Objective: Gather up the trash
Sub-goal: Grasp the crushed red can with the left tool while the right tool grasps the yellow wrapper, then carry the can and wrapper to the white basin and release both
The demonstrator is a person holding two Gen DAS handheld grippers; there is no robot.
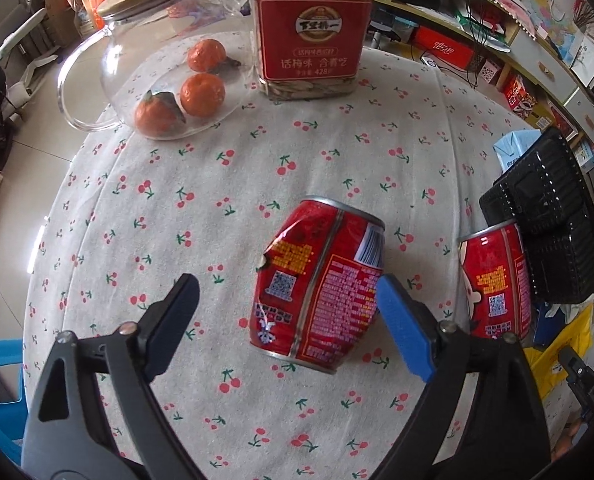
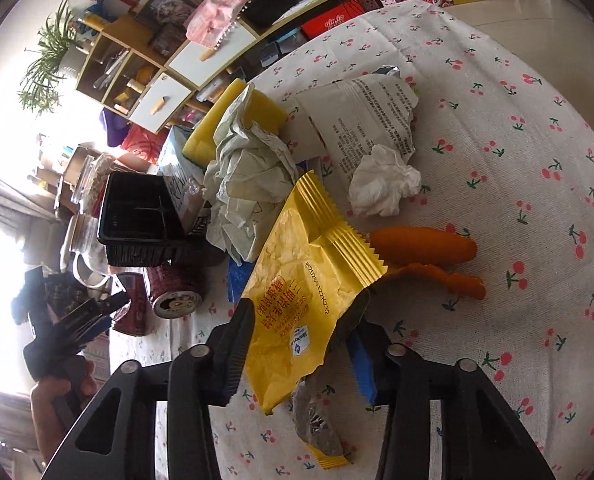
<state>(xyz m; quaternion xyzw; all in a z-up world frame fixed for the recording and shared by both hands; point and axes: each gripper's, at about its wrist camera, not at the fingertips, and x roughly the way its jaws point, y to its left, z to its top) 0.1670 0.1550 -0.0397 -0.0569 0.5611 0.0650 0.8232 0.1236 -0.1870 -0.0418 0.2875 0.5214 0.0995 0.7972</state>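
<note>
In the left wrist view a dented red can (image 1: 321, 284) rests on the cherry-print tablecloth (image 1: 225, 208) between the jaws of my left gripper (image 1: 287, 296). The jaws are open; the blue right pad (image 1: 401, 328) is at the can's side and the left finger (image 1: 177, 312) stands well apart. A second red can (image 1: 495, 280) leans against a black plastic tray (image 1: 549, 232). In the right wrist view my right gripper (image 2: 303, 320) is shut on a crumpled yellow wrapper (image 2: 309, 280).
Crumpled paper (image 2: 249, 184), a white wrapper (image 2: 369, 120), a tissue ball (image 2: 383, 186), orange peel (image 2: 425, 246) and a small torn packet (image 2: 317, 424) lie around. A glass teapot (image 1: 109, 56) beside tangerines (image 1: 203, 94) and a seed jar (image 1: 309, 40) stand at the far side.
</note>
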